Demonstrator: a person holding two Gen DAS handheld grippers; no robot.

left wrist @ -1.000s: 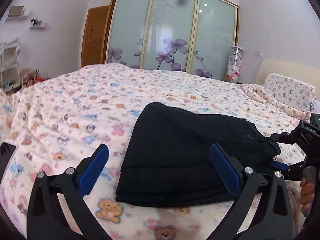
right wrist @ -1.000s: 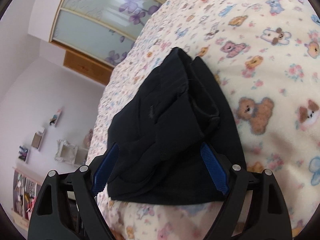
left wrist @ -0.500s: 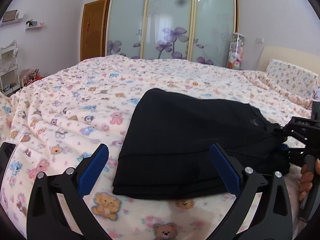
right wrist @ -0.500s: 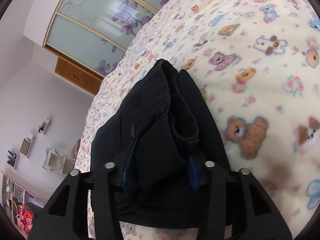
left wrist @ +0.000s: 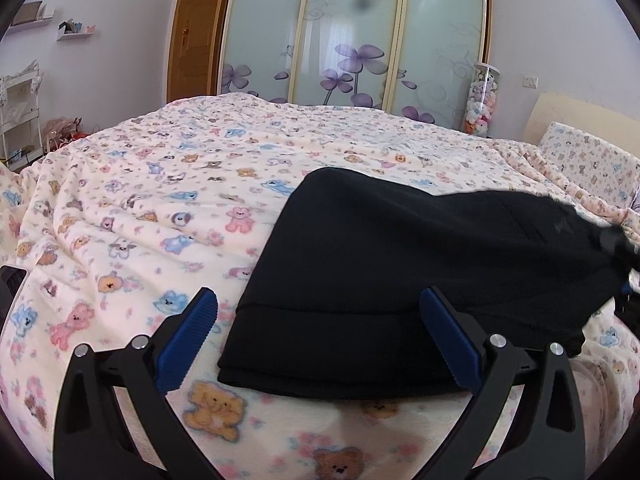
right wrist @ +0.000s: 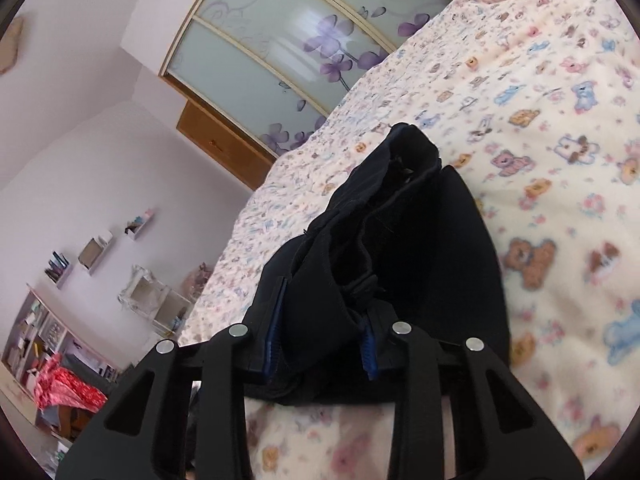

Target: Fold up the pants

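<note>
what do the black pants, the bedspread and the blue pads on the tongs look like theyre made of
Black pants: soft matte knit or cotton-like fabric, judging by limp folds and no sheen. Bedspread: plush fleece probably, fuzzy surface with printed bears. Blue pads on the left tongs: ribbed rubber or plastic, hard to tell which.

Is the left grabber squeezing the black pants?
No, the left gripper has its blue pads spread wide, apart from the black pants, which lie folded on the teddy-bear blanket.

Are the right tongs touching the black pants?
Touching: in the right wrist view, the closing right tongs pinch a fold of the pants.
</note>
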